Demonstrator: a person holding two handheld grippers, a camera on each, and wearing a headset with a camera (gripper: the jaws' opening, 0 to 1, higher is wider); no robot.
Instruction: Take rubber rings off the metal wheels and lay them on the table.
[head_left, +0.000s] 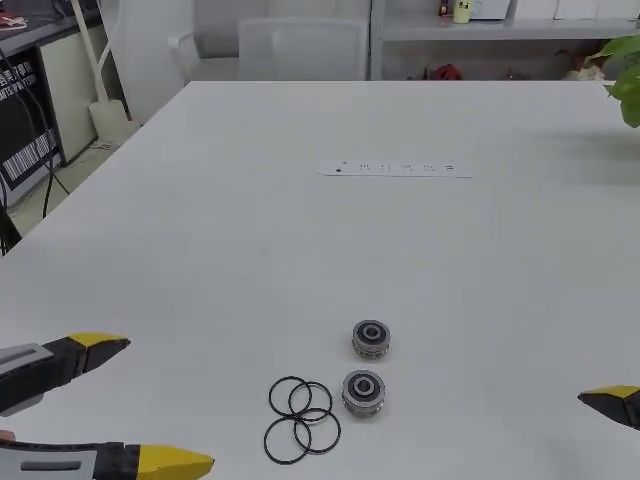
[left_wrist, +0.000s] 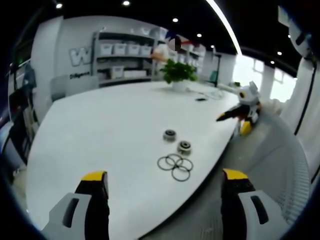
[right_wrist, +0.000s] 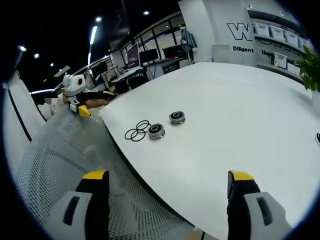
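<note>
Two small metal wheels (head_left: 371, 338) (head_left: 363, 391) lie flat near the table's front edge. Just left of them, several thin black rubber rings (head_left: 300, 420) lie overlapping on the white table (head_left: 300, 230). My left gripper (head_left: 150, 400) hovers open at the bottom left, off to the side of the rings, with nothing in it. At the right edge my right gripper (head_left: 612, 403) shows one yellow tip. In the left gripper view the gripper (left_wrist: 164, 175) has its jaws wide apart, facing the wheels (left_wrist: 184, 146) and rings (left_wrist: 175, 165). In the right gripper view the gripper (right_wrist: 168, 175) is open too, well back from the wheels (right_wrist: 156, 131).
A white printed strip (head_left: 395, 169) lies mid-table. Beyond the far edge stand a chair (head_left: 300, 45) and shelves. A green plant (head_left: 625, 70) sits at the far right. A mesh chair seat (right_wrist: 75, 150) lies below the near table edge.
</note>
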